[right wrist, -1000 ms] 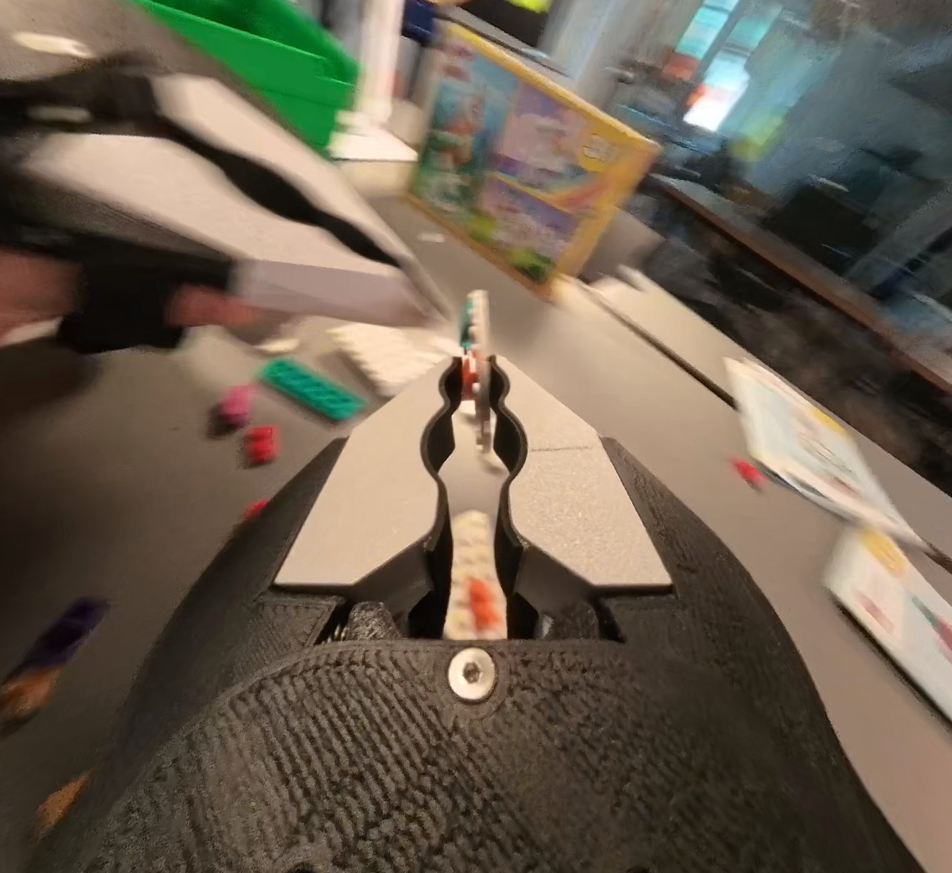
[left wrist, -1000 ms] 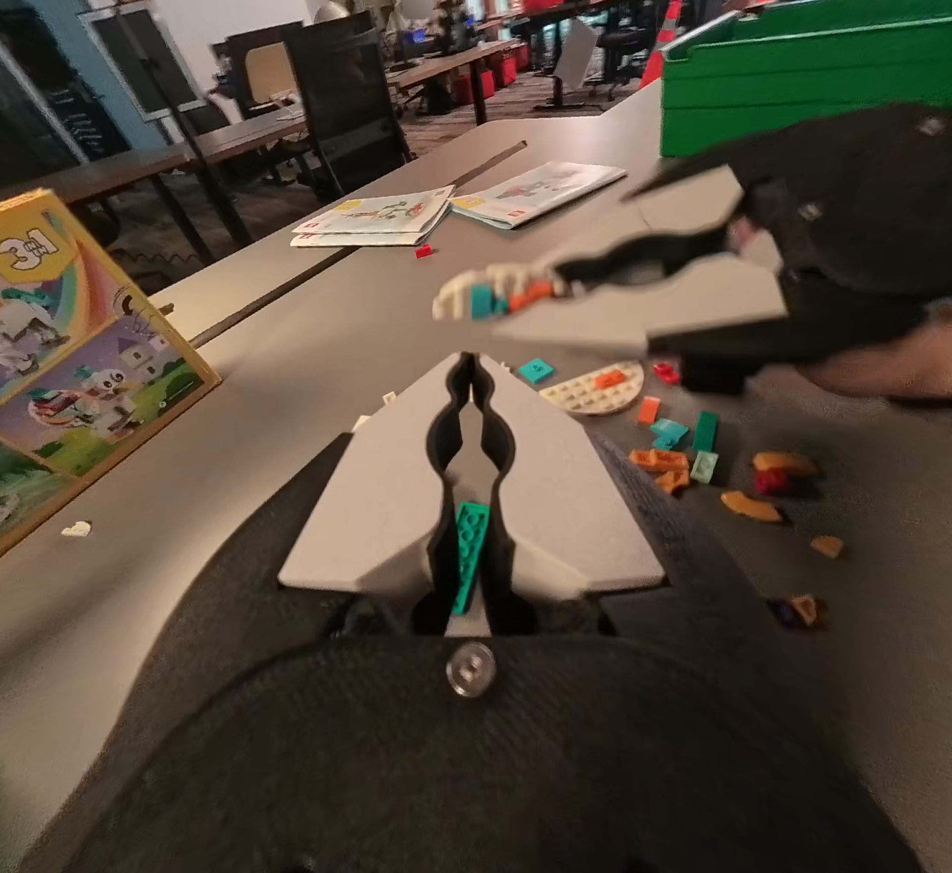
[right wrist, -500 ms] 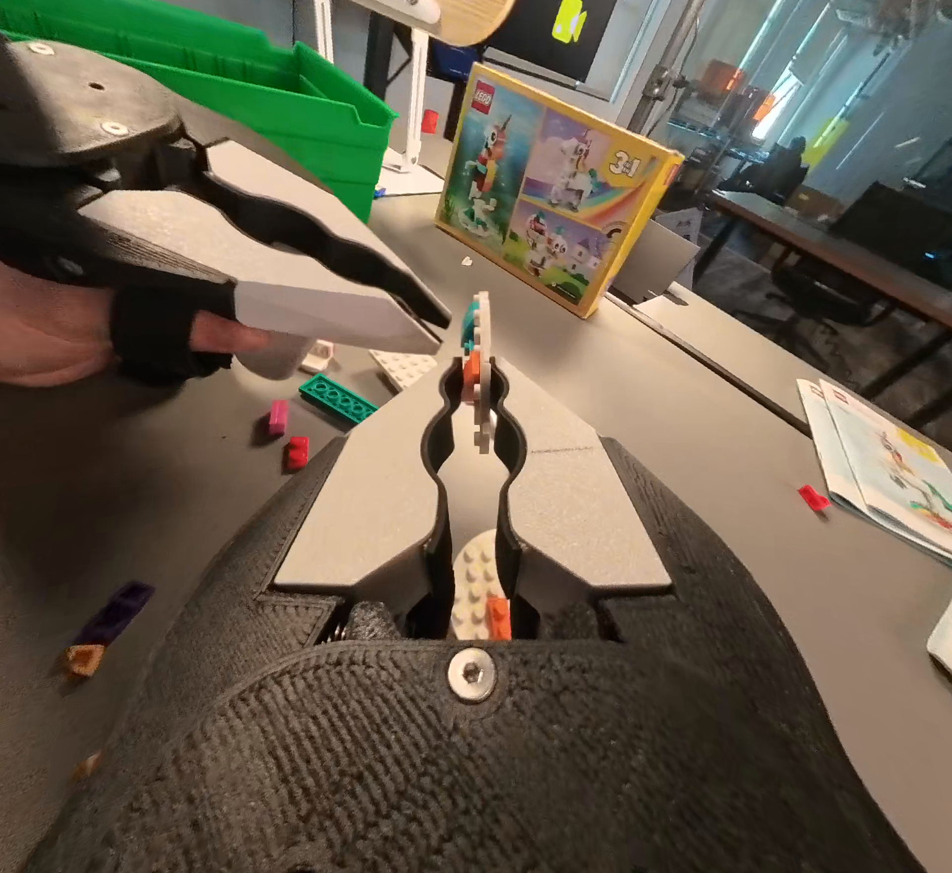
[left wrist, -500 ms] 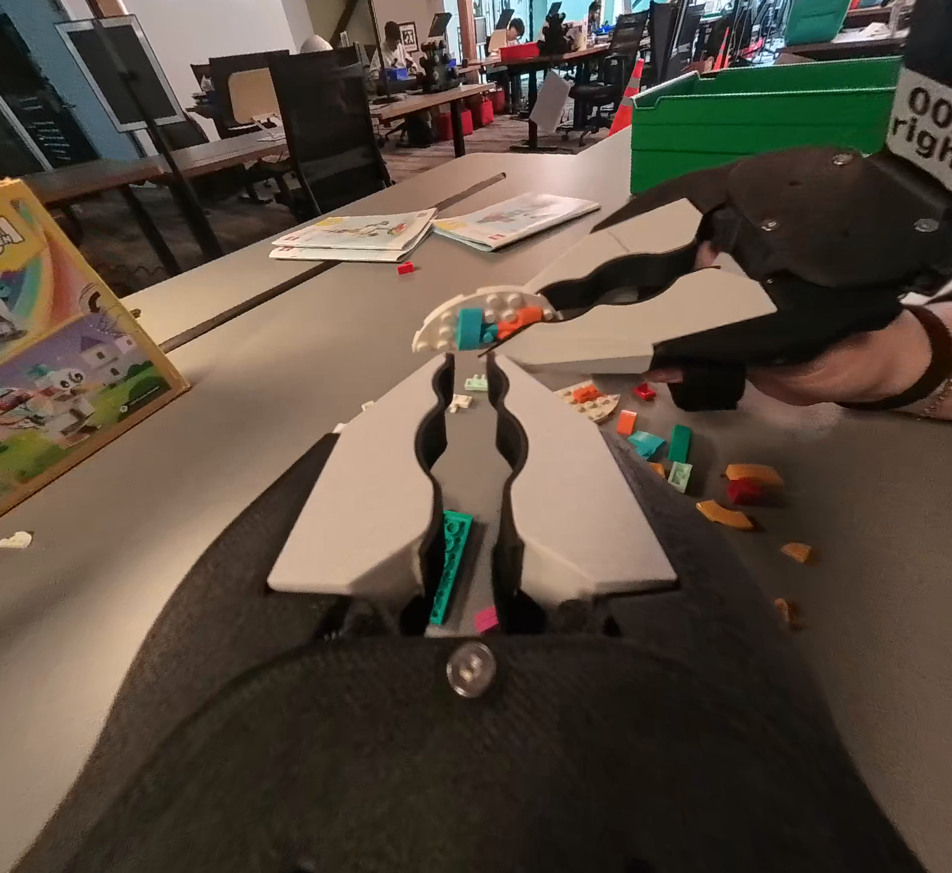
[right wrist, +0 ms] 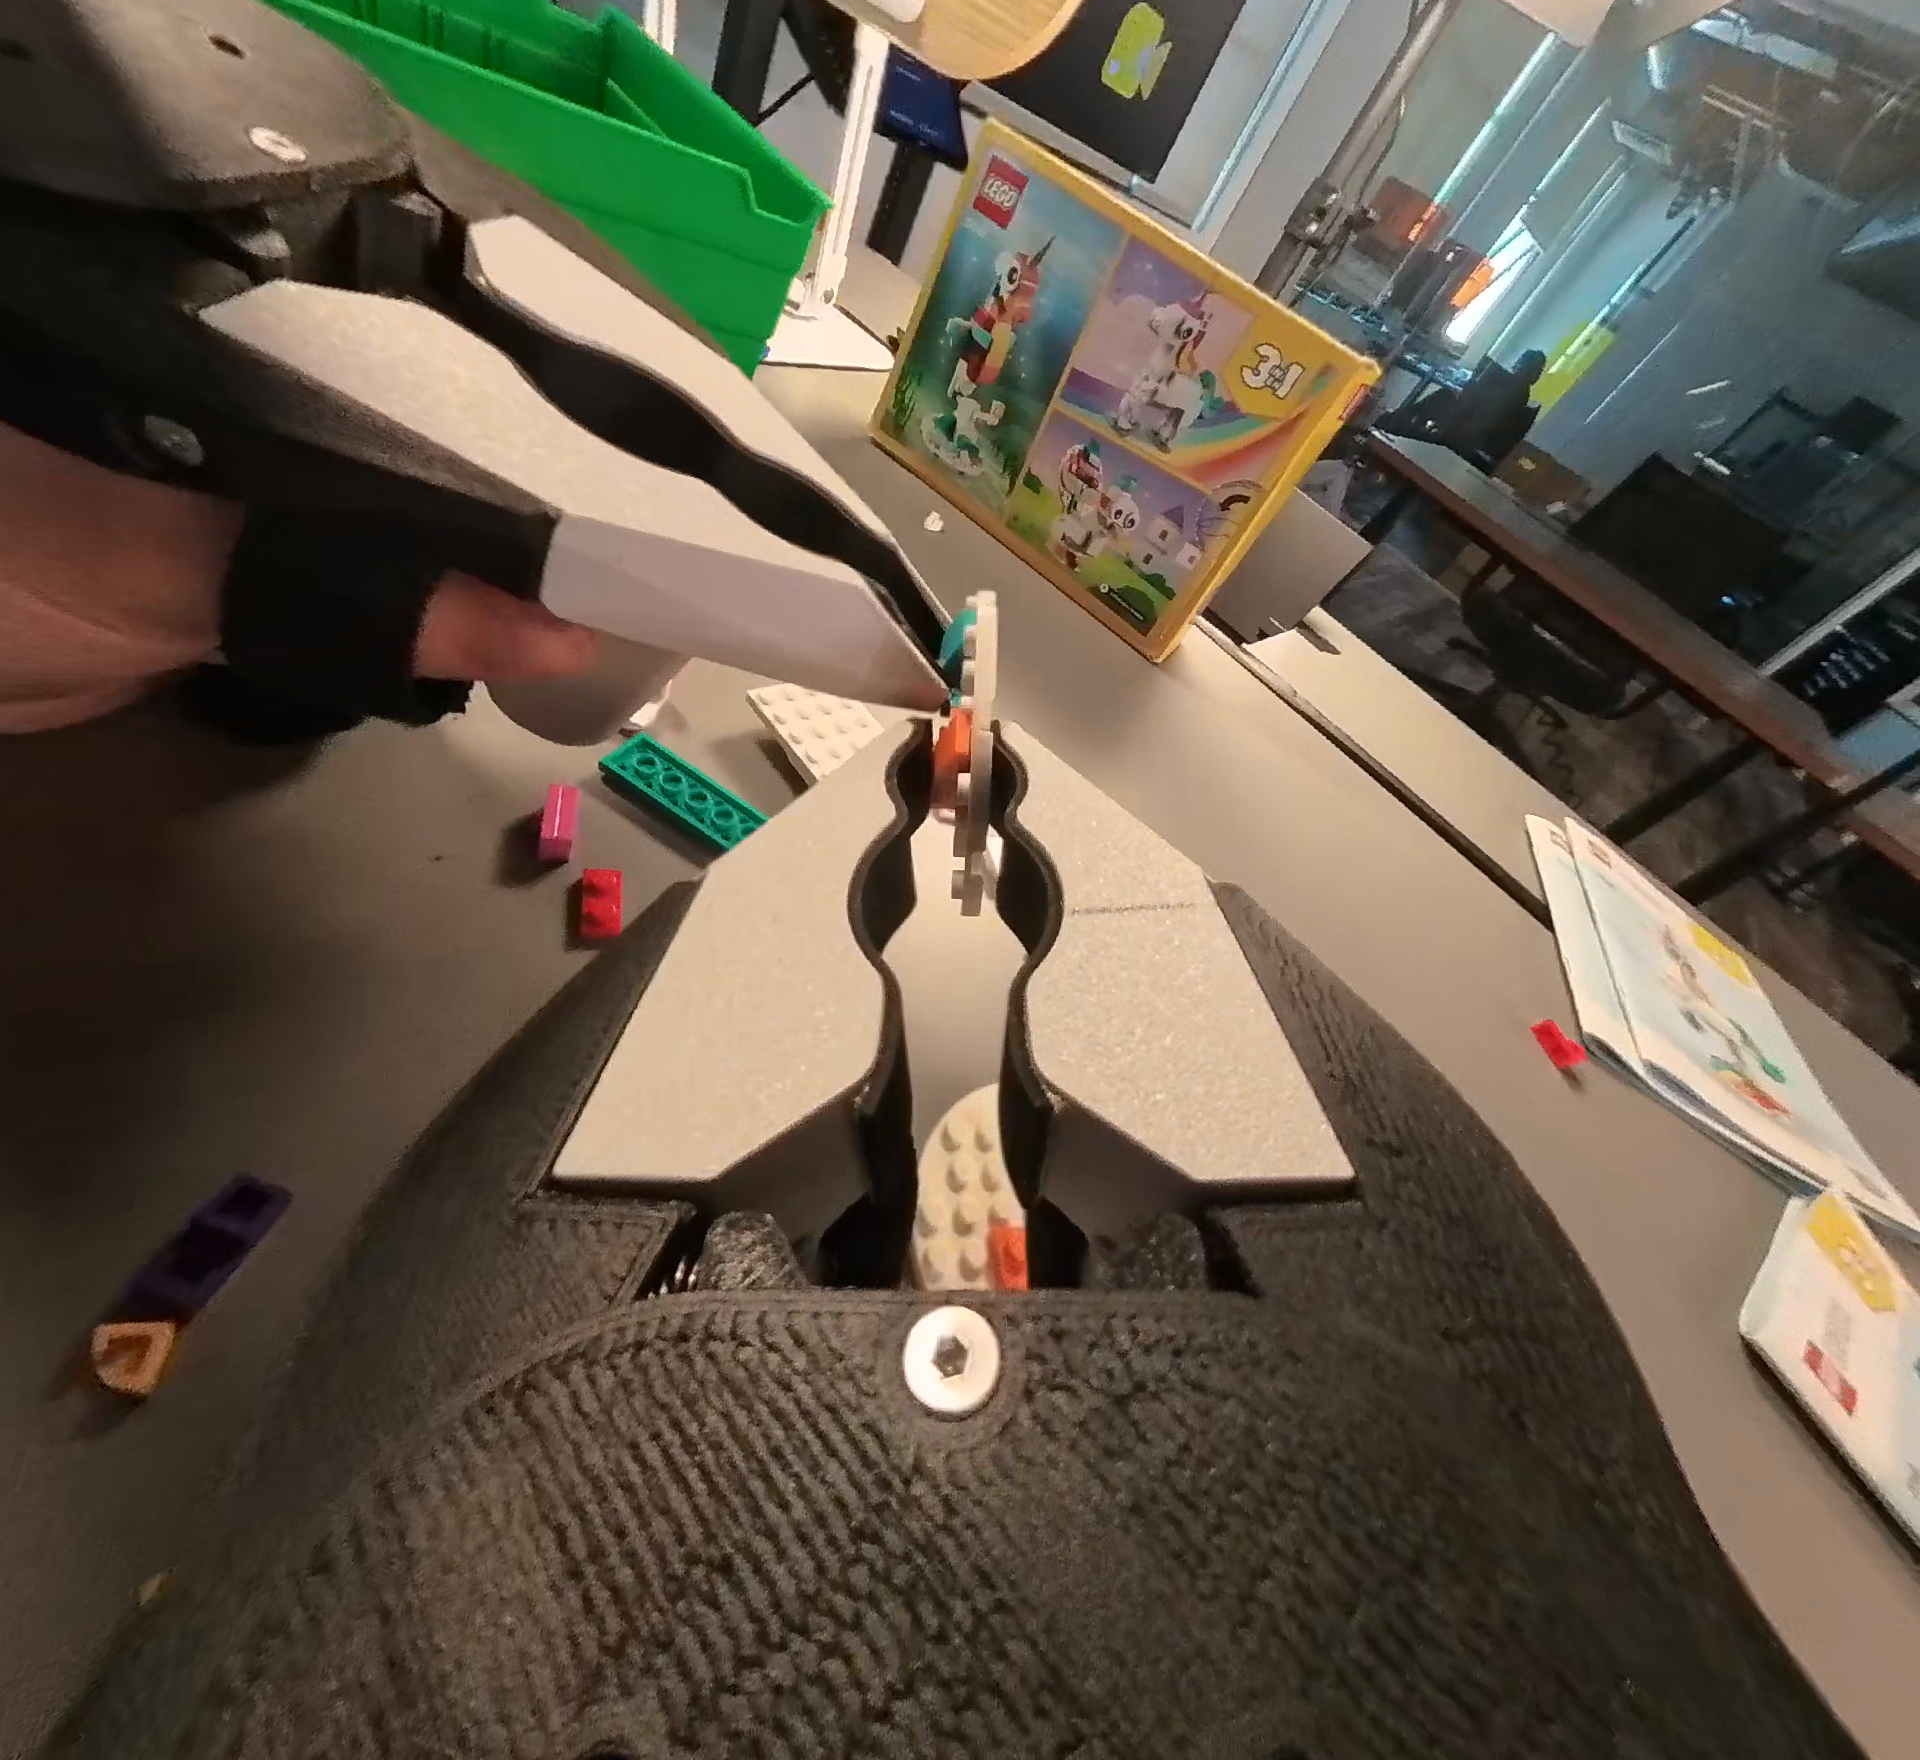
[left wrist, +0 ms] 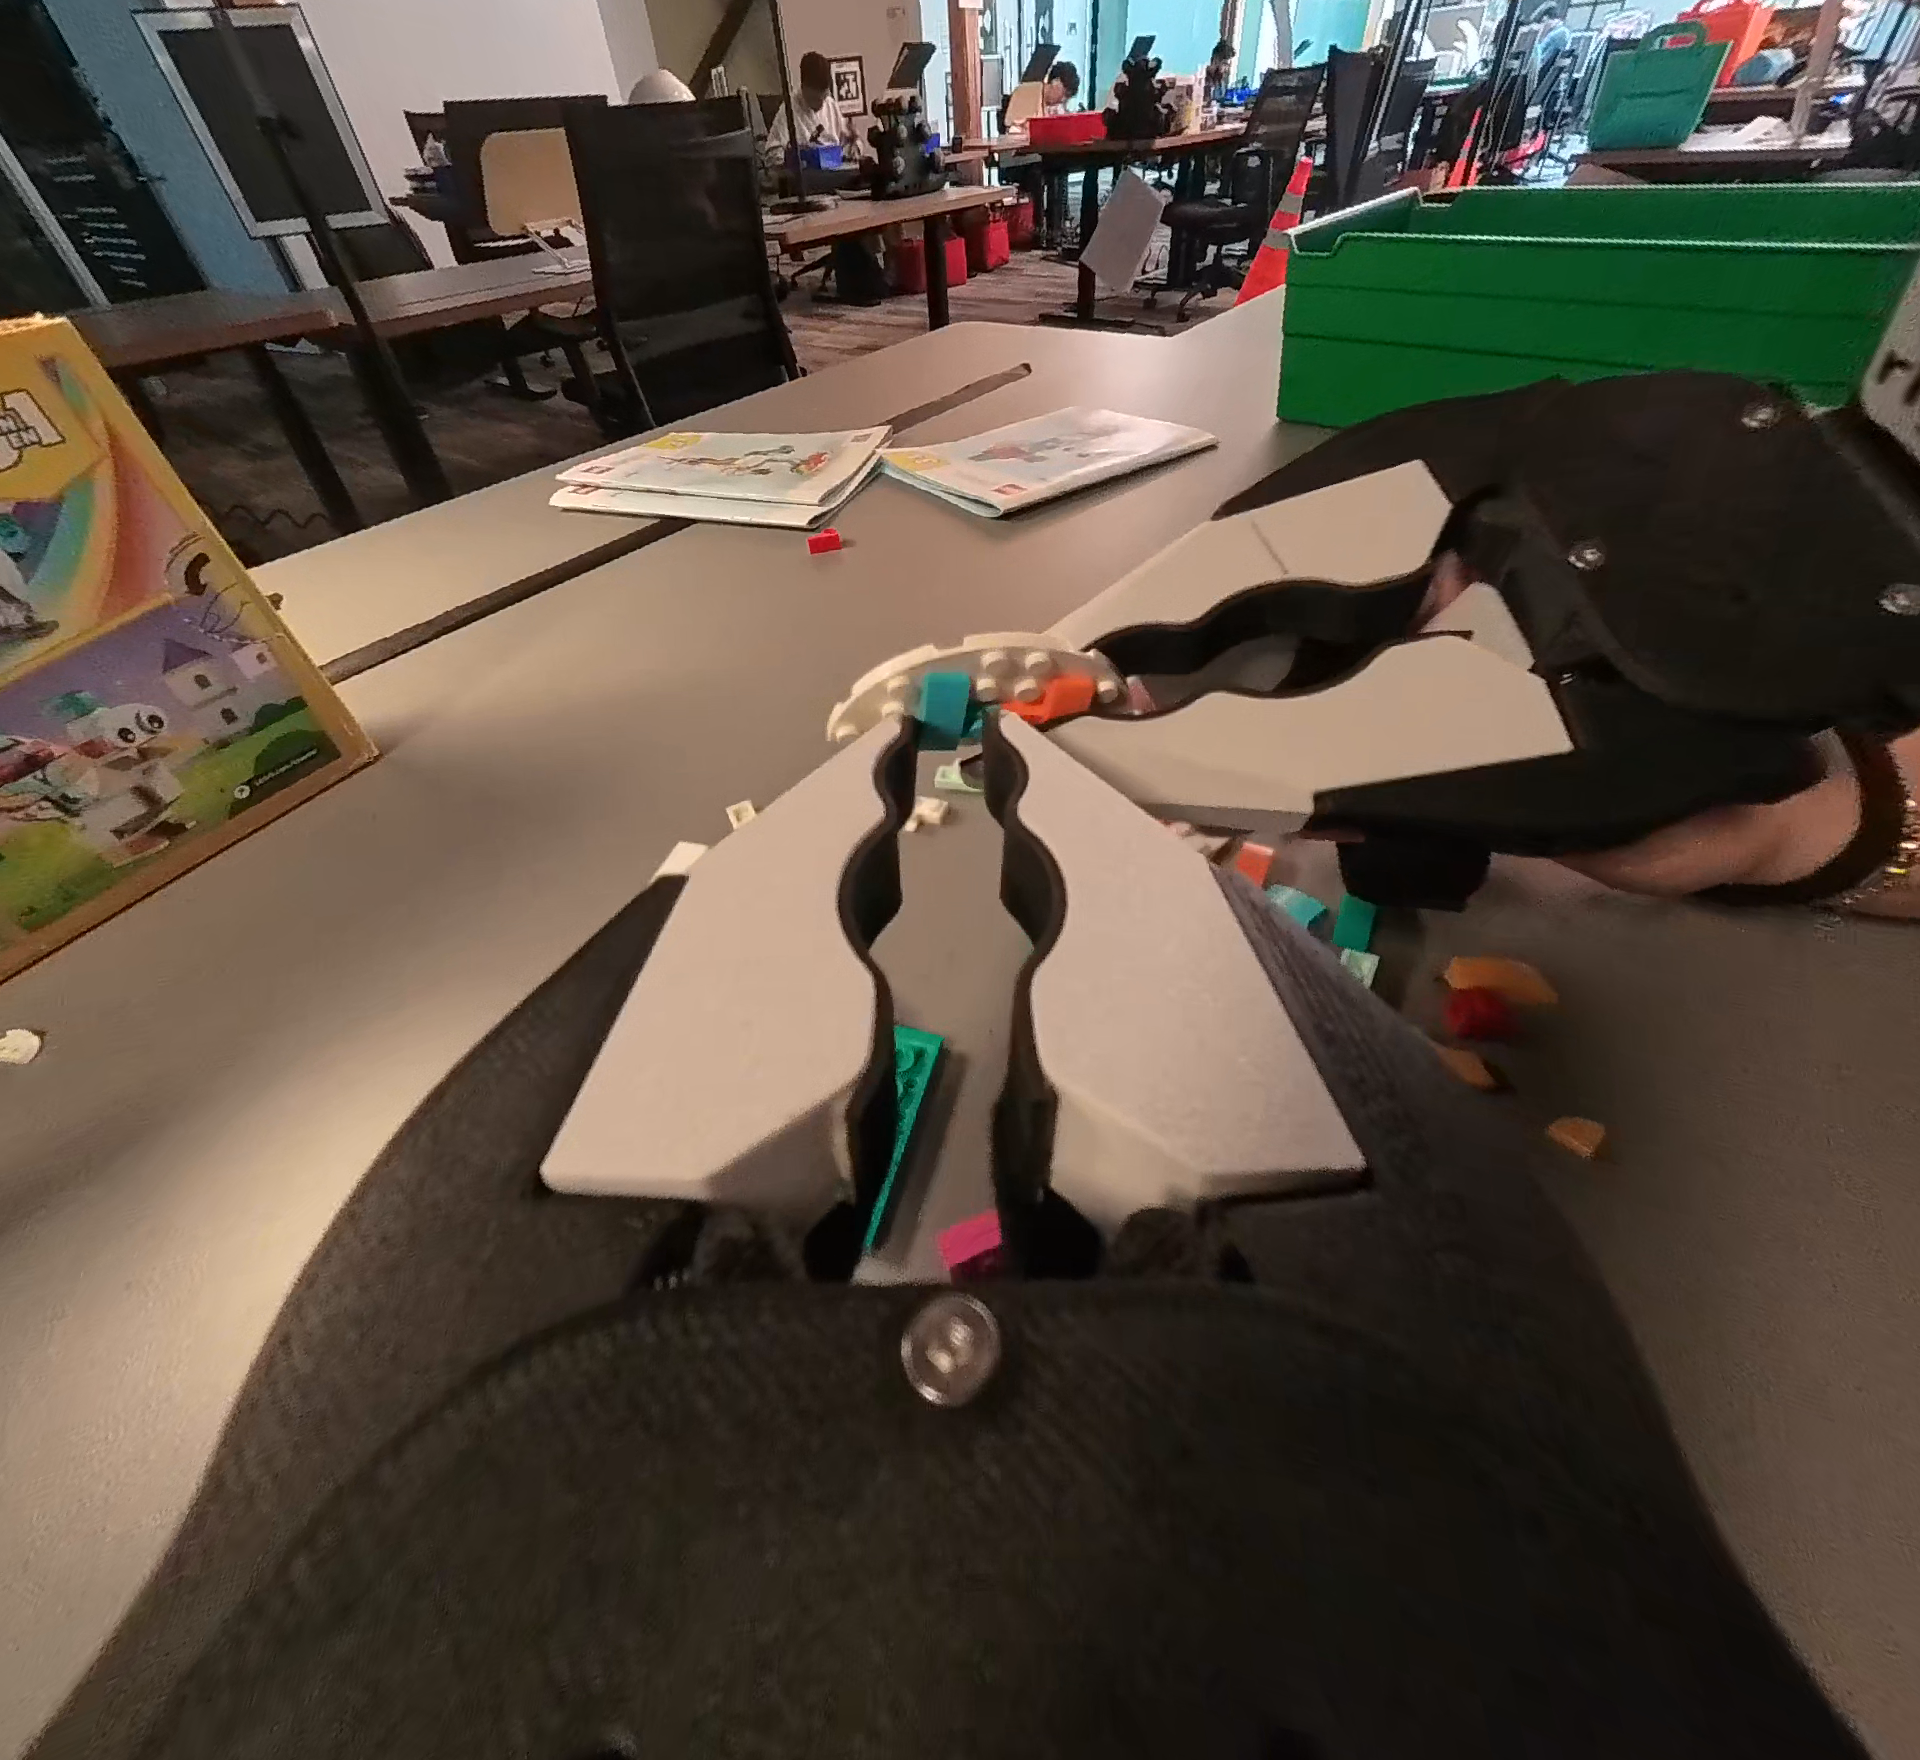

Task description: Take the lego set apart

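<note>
My right gripper (right wrist: pixel 961 760) is shut on a white rounded lego plate (right wrist: pixel 982 671) that carries an orange brick (right wrist: pixel 948 760) and a teal brick (right wrist: pixel 954 640). It holds the plate above the grey table. In the left wrist view the plate (left wrist: pixel 997 666) sticks out of the right gripper (left wrist: pixel 1091 687). My left gripper (left wrist: pixel 951 734) is slightly open, with its tips on either side of the teal brick (left wrist: pixel 943 700). Loose bricks (left wrist: pixel 1486 983) lie on the table below.
A green plate (right wrist: pixel 681 791), a pink brick (right wrist: pixel 559 822), a red brick (right wrist: pixel 601 902) and a purple piece (right wrist: pixel 203 1248) lie on the table. A yellow lego box (left wrist: pixel 135 671) stands left, green bins (left wrist: pixel 1600 297) right, booklets (left wrist: pixel 727 474) beyond. The tips of both grippers are at nearly the same place. Left tips and right tips are each some 12 cm from the purple piece (right wrist: pixel 203 1248).
My left gripper has opened from shut and moved forward, so its tips now sit around the teal brick. The right gripper has kept hold of the white plate and steadied.
</note>
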Action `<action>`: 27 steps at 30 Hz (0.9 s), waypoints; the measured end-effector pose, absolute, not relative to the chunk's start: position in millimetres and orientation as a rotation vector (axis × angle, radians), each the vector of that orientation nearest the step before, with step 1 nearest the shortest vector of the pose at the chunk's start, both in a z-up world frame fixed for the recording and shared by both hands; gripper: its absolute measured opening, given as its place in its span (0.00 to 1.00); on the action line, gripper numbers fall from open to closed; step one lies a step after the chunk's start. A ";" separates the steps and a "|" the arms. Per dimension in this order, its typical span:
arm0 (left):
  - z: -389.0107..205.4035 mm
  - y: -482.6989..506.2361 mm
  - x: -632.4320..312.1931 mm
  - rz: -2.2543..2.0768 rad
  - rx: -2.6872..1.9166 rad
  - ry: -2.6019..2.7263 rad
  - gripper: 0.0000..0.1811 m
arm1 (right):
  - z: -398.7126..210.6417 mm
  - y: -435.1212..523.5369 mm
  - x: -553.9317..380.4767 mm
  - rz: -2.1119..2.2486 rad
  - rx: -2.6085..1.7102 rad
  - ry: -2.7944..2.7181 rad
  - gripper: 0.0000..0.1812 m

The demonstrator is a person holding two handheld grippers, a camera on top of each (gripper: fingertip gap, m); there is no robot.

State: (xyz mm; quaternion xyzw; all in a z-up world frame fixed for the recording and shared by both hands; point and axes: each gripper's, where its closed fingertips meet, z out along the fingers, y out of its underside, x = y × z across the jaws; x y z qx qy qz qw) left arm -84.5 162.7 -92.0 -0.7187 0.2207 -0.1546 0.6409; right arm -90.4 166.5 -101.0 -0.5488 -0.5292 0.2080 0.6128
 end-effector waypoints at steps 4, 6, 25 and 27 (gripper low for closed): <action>-92.6 164.5 -86.4 -0.325 -1.649 0.477 0.04 | -102.2 168.5 -90.2 0.462 -1.282 -1.216 0.04; -92.1 164.7 -86.7 -0.336 -1.649 0.464 0.04 | -101.8 168.8 -90.5 0.447 -1.284 -1.210 0.04; -87.5 169.4 -112.8 -0.528 -1.665 0.305 0.00 | -69.8 216.2 -39.7 0.373 -1.379 -0.886 0.04; -86.6 170.5 -105.3 -0.527 -1.657 0.325 0.00 | -76.3 204.1 -52.7 0.484 -1.374 -0.949 0.04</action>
